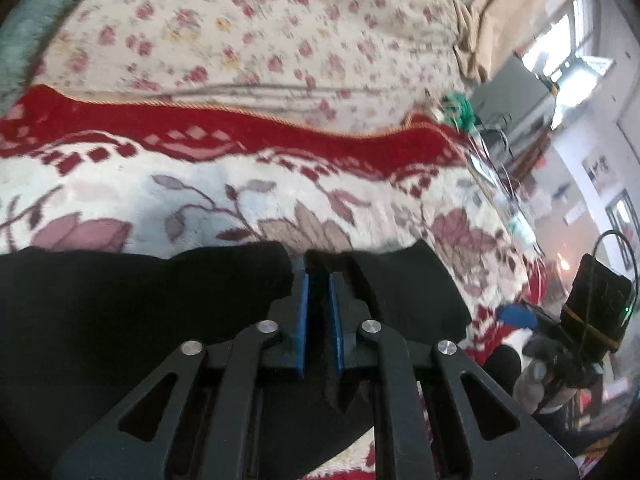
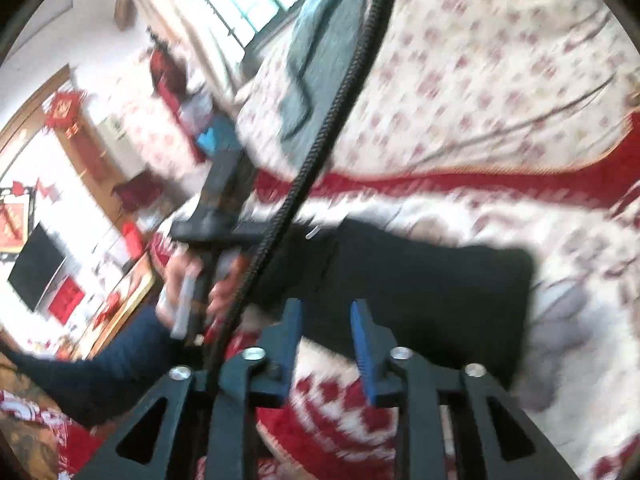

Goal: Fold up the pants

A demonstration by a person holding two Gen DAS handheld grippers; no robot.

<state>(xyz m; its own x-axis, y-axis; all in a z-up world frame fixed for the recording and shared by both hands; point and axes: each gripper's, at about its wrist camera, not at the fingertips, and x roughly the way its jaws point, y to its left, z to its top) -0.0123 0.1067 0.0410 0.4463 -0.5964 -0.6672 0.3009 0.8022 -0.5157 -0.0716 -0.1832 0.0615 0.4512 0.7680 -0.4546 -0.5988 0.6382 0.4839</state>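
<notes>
The black pants [image 1: 120, 312] lie on a red and white floral blanket [image 1: 200, 200]. My left gripper [image 1: 318, 276] is shut on a fold of the pants, black cloth pinched between its blue pads. In the right wrist view the pants [image 2: 420, 280] lie as a dark folded block ahead. My right gripper [image 2: 325, 312] is open and empty, just above the near edge of the pants. The left gripper [image 2: 216, 216] and the hand holding it show at the left of that view, at the pants' left end. The right gripper's body [image 1: 592, 312] shows at the right of the left wrist view.
A cream sheet with small red flowers [image 1: 260, 32] covers the bed beyond the blanket. A teal-grey cloth [image 2: 320, 56] lies at the bed's far end. A black braided cable [image 2: 320, 140] crosses the right wrist view. Room furniture and a dark screen [image 2: 36, 272] stand beyond the bed.
</notes>
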